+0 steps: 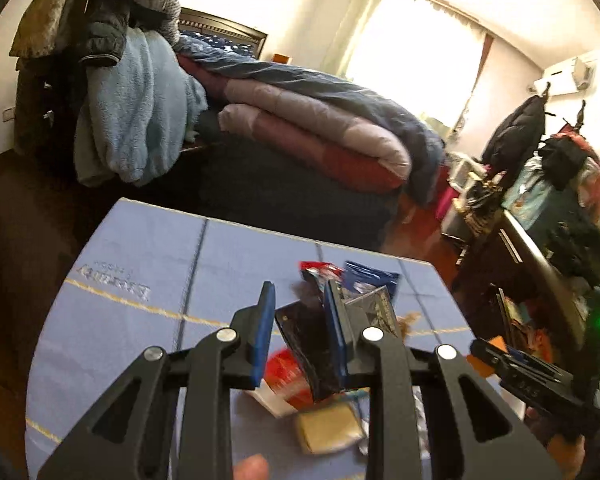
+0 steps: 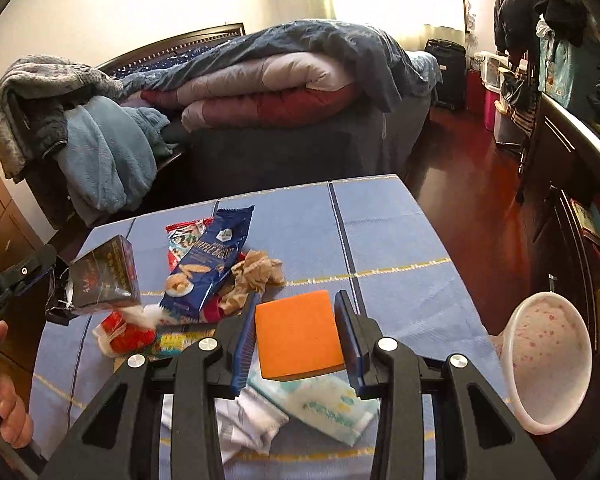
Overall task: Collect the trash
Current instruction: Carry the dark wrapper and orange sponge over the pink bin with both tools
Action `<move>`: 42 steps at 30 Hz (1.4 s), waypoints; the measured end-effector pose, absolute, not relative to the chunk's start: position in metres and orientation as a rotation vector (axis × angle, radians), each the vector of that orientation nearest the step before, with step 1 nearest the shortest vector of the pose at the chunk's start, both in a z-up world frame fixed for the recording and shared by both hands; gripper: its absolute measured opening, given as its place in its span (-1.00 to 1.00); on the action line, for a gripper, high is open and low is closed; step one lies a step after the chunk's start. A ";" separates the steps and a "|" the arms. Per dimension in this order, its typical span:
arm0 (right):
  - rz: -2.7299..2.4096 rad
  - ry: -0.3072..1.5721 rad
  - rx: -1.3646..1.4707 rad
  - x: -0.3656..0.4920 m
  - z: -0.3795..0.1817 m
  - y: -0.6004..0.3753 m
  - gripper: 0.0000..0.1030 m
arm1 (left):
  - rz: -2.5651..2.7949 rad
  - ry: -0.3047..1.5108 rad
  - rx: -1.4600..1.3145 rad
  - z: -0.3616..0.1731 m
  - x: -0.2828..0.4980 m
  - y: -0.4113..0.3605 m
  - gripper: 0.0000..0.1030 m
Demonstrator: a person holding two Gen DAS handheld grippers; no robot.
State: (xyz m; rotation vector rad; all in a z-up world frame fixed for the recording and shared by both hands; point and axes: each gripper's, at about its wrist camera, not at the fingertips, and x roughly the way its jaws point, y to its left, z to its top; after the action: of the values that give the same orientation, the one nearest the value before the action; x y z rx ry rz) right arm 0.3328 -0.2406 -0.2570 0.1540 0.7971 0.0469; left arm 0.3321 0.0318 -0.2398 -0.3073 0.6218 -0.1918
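My right tool (image 2: 296, 330) clamps an orange sponge (image 2: 298, 336), my left tool (image 1: 298, 312) grips a dark box (image 1: 306, 344), above the blue desk (image 2: 384, 240), the bed (image 2: 292, 80) ahead.

A matt blue woven cloth (image 2: 380, 240) covers the desk. The dark box (image 2: 104, 276) is glossy card, the waffle packet (image 2: 204, 268) shiny plastic film, the brown paper wad (image 2: 256, 272) crumpled and dull, the orange sponge (image 2: 296, 332) matt, the bowl (image 2: 548, 360) smooth plastic.

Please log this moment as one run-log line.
left gripper: shut on dark box | right gripper: shut on orange sponge | bin: right of table | wrappers: on table
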 end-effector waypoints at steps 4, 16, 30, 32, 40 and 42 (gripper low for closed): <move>0.043 0.791 0.143 0.313 -0.254 -0.247 -0.25 | -0.230 0.587 -0.252 -0.233 0.304 0.013 -0.50; 0.025 0.799 0.150 0.280 -0.250 -0.267 -0.25 | -0.316 0.573 -0.142 -0.229 0.265 -0.041 -0.50; 0.034 0.782 0.159 0.265 -0.246 -0.271 -0.25 | -0.367 0.820 -0.204 -0.304 0.245 -0.043 0.71; 0.038 0.779 0.154 0.263 -0.245 -0.270 -0.25 | -0.379 0.840 -0.197 -0.307 0.246 -0.048 0.73; 0.023 0.767 0.151 0.253 -0.241 -0.275 -0.25 | -0.350 0.877 -0.100 -0.325 0.245 -0.072 -0.41; 0.015 0.763 0.156 0.251 -0.239 -0.279 -0.25 | -0.342 0.878 -0.107 -0.327 0.246 -0.070 -0.50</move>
State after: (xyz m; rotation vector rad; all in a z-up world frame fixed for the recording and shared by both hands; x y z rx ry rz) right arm 0.2510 -0.2790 -0.2391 0.1564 0.7631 0.0145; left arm 0.2460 -0.0703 -0.3271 -0.1069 0.8780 -0.3417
